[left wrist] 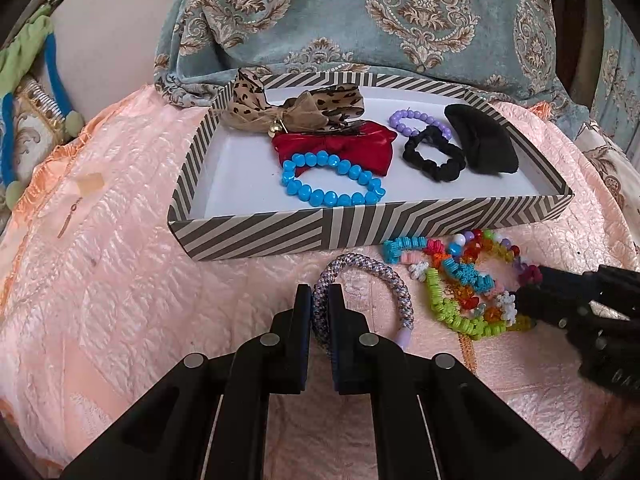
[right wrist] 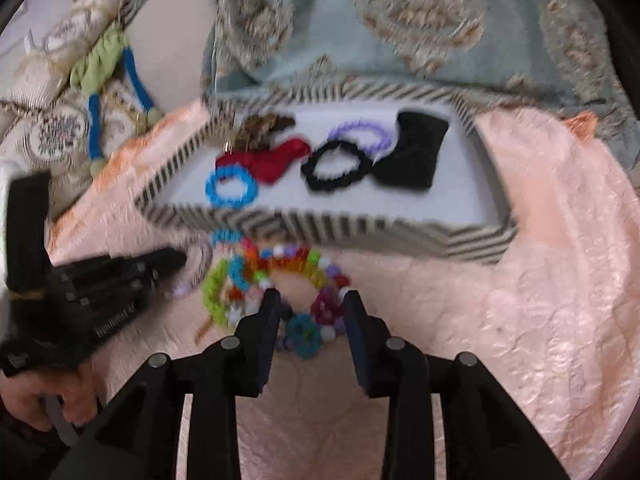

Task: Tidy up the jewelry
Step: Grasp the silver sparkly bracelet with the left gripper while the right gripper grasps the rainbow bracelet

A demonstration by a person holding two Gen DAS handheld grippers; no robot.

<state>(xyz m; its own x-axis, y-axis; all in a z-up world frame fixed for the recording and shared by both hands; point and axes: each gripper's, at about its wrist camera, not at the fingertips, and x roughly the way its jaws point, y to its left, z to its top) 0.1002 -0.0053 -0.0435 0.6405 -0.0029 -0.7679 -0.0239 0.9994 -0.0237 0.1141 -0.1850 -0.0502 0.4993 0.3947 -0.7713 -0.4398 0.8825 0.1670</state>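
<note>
Gripping woven grey-lilac rope bracelet (left wrist: 362,280): left tool (left wrist: 320,300), jaws clamped on its left strand, on peach quilted bedspread (left wrist: 120,280). Right tool (right wrist: 312,300) at 3 o'clock of it, jaws parted around pile of multicoloured bead and coil bracelets (right wrist: 280,276), pads not pressing. Grey-white striped cardboard tray (left wrist: 360,224) at 12 o'clock holds turquoise bead bracelet (left wrist: 332,184), red satin bow (left wrist: 340,144), leopard-print ribbon bow (left wrist: 296,108), lilac bead bracelet (left wrist: 420,120), black fabric scrunchie (left wrist: 434,158), black cloth pouch (left wrist: 484,140).
</note>
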